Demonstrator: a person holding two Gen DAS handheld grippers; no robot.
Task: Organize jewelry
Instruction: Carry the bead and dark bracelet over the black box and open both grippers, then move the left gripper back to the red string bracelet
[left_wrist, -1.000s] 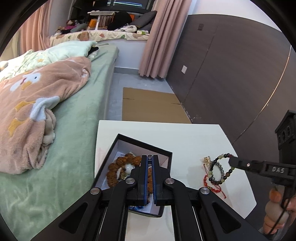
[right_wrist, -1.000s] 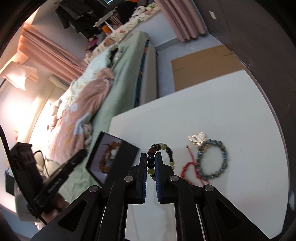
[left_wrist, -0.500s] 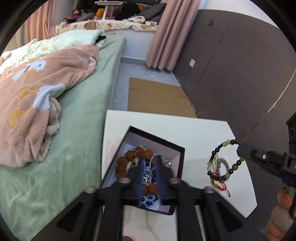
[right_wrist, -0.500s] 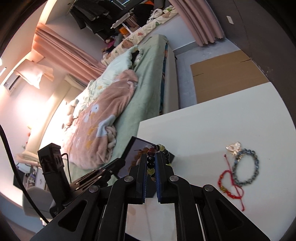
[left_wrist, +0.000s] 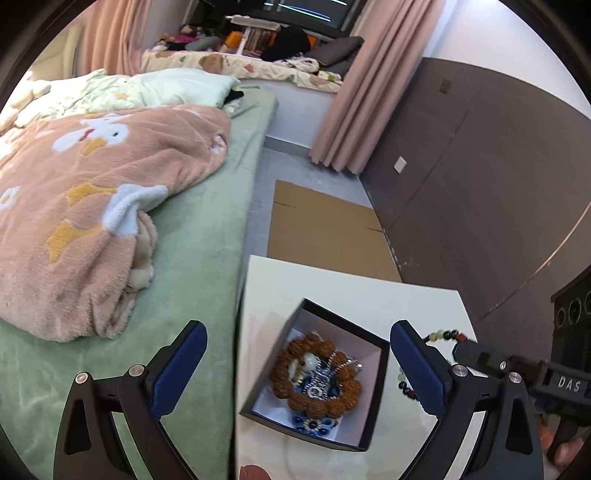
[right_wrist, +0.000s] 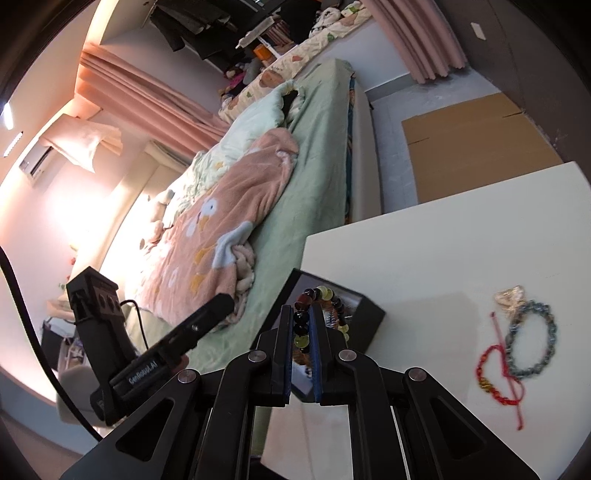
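A black jewelry box (left_wrist: 375, 400) with a white inside stands on the white table (left_wrist: 332, 288). In it lie a brown bead bracelet (left_wrist: 291, 354), a silver chain (left_wrist: 325, 376) and a blue flower piece (left_wrist: 314, 424). My left gripper (left_wrist: 295, 347) is open wide above the box, empty. My right gripper (right_wrist: 302, 317) is shut on a multicolored bead bracelet (right_wrist: 325, 295) and holds it over the box (right_wrist: 365, 321); the bracelet also shows in the left wrist view (left_wrist: 443, 335). A grey-blue bead bracelet (right_wrist: 532, 339) and a red cord bracelet (right_wrist: 498, 380) lie on the table.
A bed with a green sheet (left_wrist: 192, 236) and a pink blanket (left_wrist: 92, 206) borders the table's left side. Flat cardboard (left_wrist: 325, 229) lies on the floor beyond the table. A dark wall panel (left_wrist: 480, 166) runs along the right.
My left gripper has opened wide and released the jewelry into the box. My right gripper has carried the multicolored bracelet left, from beside the other bracelets to above the box.
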